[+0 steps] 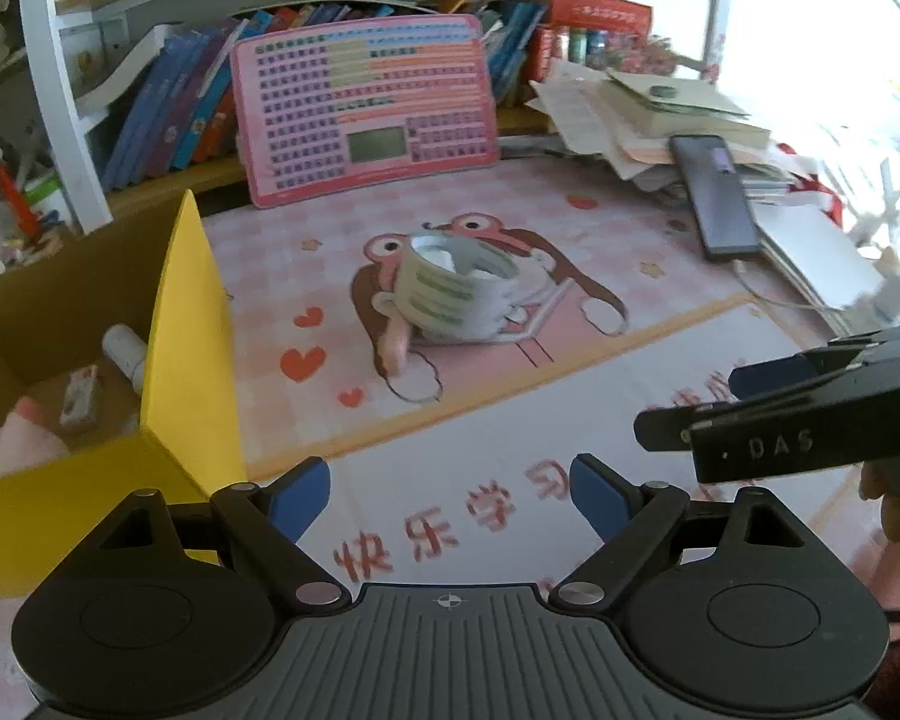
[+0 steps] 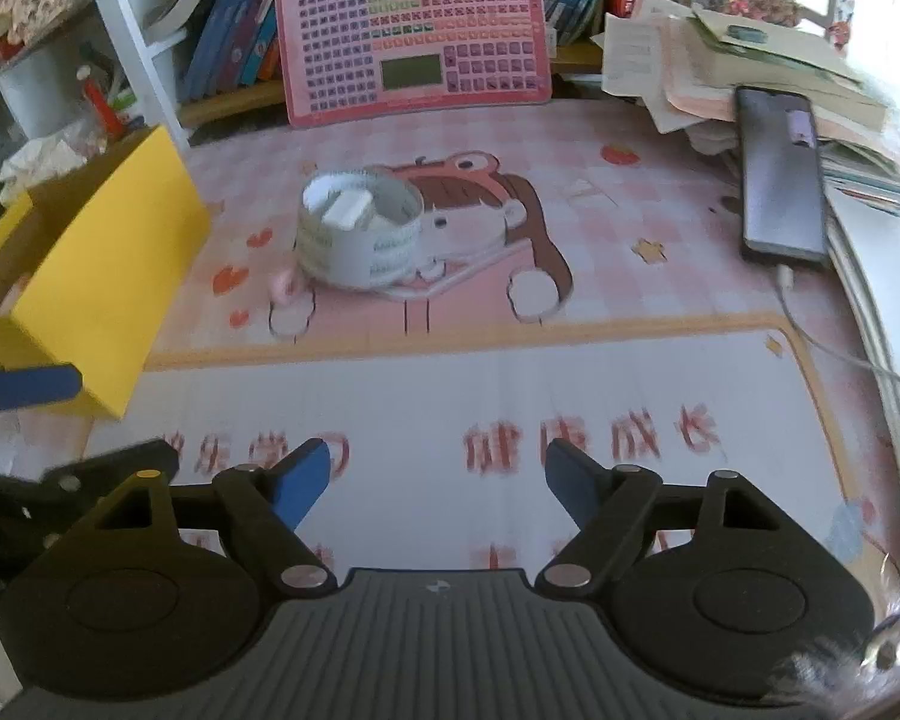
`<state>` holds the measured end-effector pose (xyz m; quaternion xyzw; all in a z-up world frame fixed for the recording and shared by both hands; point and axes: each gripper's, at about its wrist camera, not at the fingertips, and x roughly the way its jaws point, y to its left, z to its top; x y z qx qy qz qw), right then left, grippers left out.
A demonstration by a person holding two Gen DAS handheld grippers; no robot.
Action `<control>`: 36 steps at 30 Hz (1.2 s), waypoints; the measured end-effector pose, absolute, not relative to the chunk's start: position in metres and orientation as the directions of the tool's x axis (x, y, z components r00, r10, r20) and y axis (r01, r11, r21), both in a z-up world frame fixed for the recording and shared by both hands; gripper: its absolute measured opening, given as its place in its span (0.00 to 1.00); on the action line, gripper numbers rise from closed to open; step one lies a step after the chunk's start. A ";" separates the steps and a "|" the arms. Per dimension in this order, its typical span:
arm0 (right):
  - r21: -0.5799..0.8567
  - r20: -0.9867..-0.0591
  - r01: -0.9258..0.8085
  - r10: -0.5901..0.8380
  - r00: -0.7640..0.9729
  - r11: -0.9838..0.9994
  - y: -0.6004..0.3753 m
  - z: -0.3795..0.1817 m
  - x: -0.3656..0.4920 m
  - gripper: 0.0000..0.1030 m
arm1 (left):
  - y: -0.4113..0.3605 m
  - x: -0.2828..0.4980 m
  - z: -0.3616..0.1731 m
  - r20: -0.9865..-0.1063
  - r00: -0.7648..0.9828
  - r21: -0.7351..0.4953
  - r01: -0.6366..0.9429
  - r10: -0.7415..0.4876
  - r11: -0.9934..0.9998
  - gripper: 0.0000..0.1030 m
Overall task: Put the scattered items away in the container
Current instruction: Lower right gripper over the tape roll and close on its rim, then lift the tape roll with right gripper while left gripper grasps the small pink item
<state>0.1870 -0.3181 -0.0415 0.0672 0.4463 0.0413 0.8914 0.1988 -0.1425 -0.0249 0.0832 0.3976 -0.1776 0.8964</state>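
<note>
Sitting mid-surface on the pink cartoon mat [image 2: 600, 228]: a round white tape roll [image 2: 360, 234], upright on its flat side, greenish printed bands around its wall, a small white block resting inside the ring. A small pink item [image 2: 283, 291] lies just beside its base. Yellow cardboard box [image 1: 192, 324] stands at the mat's left edge, well apart from the roll; inside, a white cylinder [image 1: 125, 354], a small packet and something pink. Left gripper [image 1: 450, 495] fingers spread, nothing between. Right gripper [image 2: 438, 480] fingers spread, empty, over the mat's white panel.
</note>
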 end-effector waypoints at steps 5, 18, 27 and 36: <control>0.182 -0.775 -0.064 0.183 0.604 0.981 -0.321 -0.041 0.221 0.79 | -0.155 0.217 -0.029 -0.750 0.625 0.031 0.360 -0.216 0.933 0.86; 0.222 -0.767 -0.186 0.289 0.572 0.957 -0.312 -0.053 0.303 0.81 | -0.178 0.267 -0.054 -0.774 0.622 0.087 0.284 -0.115 0.955 0.69; 0.285 -0.780 -0.225 0.362 0.511 0.932 -0.305 -0.068 0.359 0.87 | -0.185 0.296 -0.069 -0.780 0.622 0.127 0.263 -0.067 0.956 0.57; 0.324 -0.785 -0.230 0.396 0.476 0.918 -0.300 -0.077 0.379 0.82 | -0.191 0.316 -0.078 -0.788 0.613 0.149 0.282 -0.058 0.948 0.51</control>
